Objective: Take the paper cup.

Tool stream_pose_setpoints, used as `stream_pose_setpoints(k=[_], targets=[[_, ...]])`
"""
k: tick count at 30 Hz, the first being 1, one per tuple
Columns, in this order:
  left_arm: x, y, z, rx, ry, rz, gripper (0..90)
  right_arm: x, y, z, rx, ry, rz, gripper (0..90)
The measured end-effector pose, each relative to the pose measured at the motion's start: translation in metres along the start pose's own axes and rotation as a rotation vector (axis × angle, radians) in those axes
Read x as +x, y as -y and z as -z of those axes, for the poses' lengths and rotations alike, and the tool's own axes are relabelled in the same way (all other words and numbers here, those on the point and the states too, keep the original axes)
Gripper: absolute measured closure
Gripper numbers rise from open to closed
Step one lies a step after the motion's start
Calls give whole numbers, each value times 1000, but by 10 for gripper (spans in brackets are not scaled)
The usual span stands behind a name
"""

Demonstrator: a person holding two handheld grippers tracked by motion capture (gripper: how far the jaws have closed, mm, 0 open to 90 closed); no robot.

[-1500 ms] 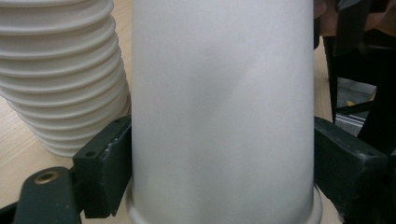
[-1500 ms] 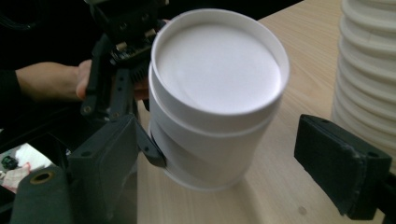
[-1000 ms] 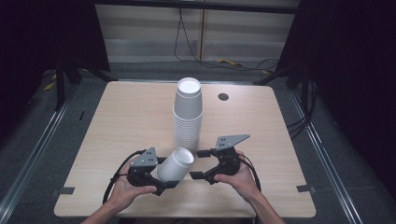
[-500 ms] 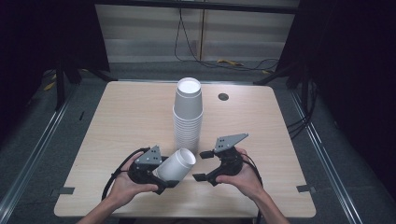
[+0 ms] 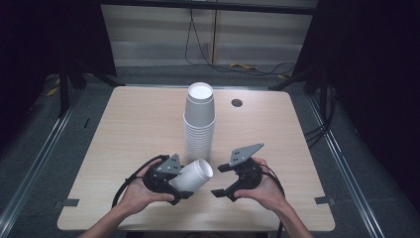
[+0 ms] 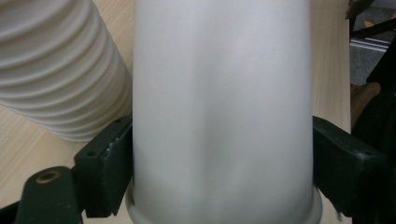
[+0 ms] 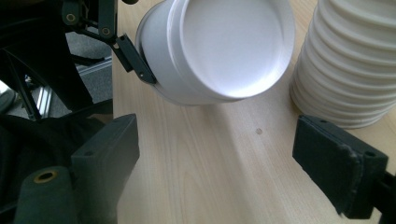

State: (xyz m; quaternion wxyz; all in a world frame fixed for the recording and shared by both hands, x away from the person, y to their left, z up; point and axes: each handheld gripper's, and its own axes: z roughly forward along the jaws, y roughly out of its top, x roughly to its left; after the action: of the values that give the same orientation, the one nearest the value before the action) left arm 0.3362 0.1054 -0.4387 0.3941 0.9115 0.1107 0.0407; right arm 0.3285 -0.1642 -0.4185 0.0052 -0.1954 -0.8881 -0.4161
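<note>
A single white paper cup (image 5: 194,174) lies tilted on its side just above the table, and my left gripper (image 5: 184,182) is shut on it near the rim. In the left gripper view the cup (image 6: 222,112) stands between both black pads (image 6: 107,172). Its closed base (image 7: 233,46) faces my right gripper (image 7: 215,168), which is open with bare tabletop between its jaws. In the high view the right gripper (image 5: 219,180) sits just right of the cup. A tall stack of white cups (image 5: 199,124) stands upside down behind both grippers, mid-table.
The wooden table (image 5: 138,124) has a dark round cable hole (image 5: 236,103) at the back right. The cup stack (image 7: 345,60) stands close by the right jaw. Dark floor, rails and cables surround the table.
The held cup and both grippers have shifted very slightly to the right. Both grips look the same as before.
</note>
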Motion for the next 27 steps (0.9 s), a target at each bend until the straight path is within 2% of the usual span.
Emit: stream_pose_setpoints(k=[1, 4, 7, 10, 12, 16, 20, 22, 23, 24, 26, 27], targets=[[-1, 0, -1, -3, 0, -2, 161, 0, -1, 0, 9, 4, 5, 148], [2, -6, -2, 27, 2, -17, 163, 0, -6, -1, 26, -6, 18, 150], [4, -14, -3, 53, 3, -42, 163, 0, -12, -2, 46, 5, 34, 150], [2, -16, -2, 58, 12, -48, 163, 1, -13, -4, 93, 13, 61, 149], [-1, -16, -3, 57, -7, -57, 163, 0, -11, -6, 123, 11, 67, 142], [-4, -15, -9, 111, -19, -66, 163, 0, -9, -11, 150, -6, 69, 140], [-5, -14, -12, 124, 4, -75, 162, 2, -9, -14, 176, 8, 77, 143], [-5, -15, -11, 150, 23, -97, 162, 2, -9, -15, 180, 7, 86, 143], [-6, -15, -11, 157, 27, -102, 162, 2, -9, -16, 182, 4, 88, 143], [-8, -14, -13, 143, 19, -93, 162, 2, -9, -17, 184, 2, 86, 143], [-10, -15, -12, 162, 35, -108, 162, 3, -10, -19, 192, 0, 85, 143], [-12, -15, -14, 161, 31, -108, 163, 3, -10, -20, 193, -5, 83, 143]])
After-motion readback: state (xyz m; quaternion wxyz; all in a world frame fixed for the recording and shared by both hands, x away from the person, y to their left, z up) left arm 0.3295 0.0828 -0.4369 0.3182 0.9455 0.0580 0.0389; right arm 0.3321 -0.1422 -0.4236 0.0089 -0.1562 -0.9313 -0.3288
